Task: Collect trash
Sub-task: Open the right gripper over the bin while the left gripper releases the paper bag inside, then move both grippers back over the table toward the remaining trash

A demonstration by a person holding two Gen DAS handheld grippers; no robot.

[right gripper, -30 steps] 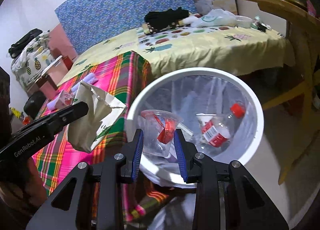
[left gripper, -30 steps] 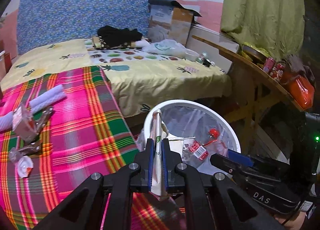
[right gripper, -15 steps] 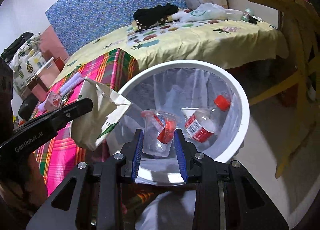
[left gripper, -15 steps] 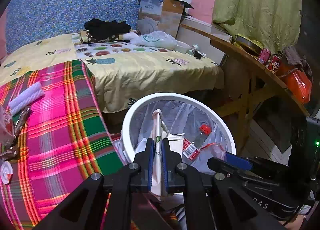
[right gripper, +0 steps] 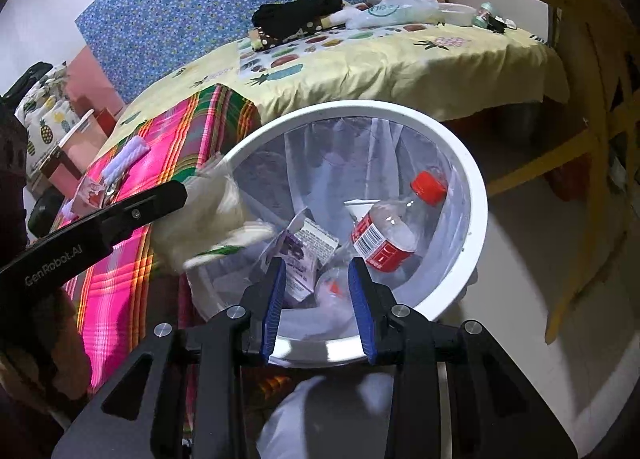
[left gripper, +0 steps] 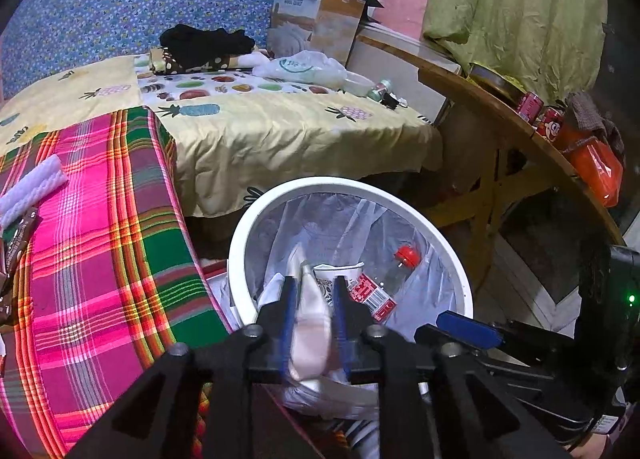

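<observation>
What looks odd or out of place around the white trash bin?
The paper bag is blurred at the bin rim, between the opening fingers of the left gripper; it hangs half outside the bin and could land on the plaid blanket. A clear cup lies tipped inside.

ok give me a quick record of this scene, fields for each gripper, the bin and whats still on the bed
left gripper: over the bin, jaws opening, blurred paper bag between them
right gripper: over the bin's near rim, clear cup between its fingers, grip unclear
bin: white, clear liner, beside the plaid bedspread
in bin: red-capped bottle, purple-and-white wrapper
on bedspread: white roll, brown wrapper
</observation>
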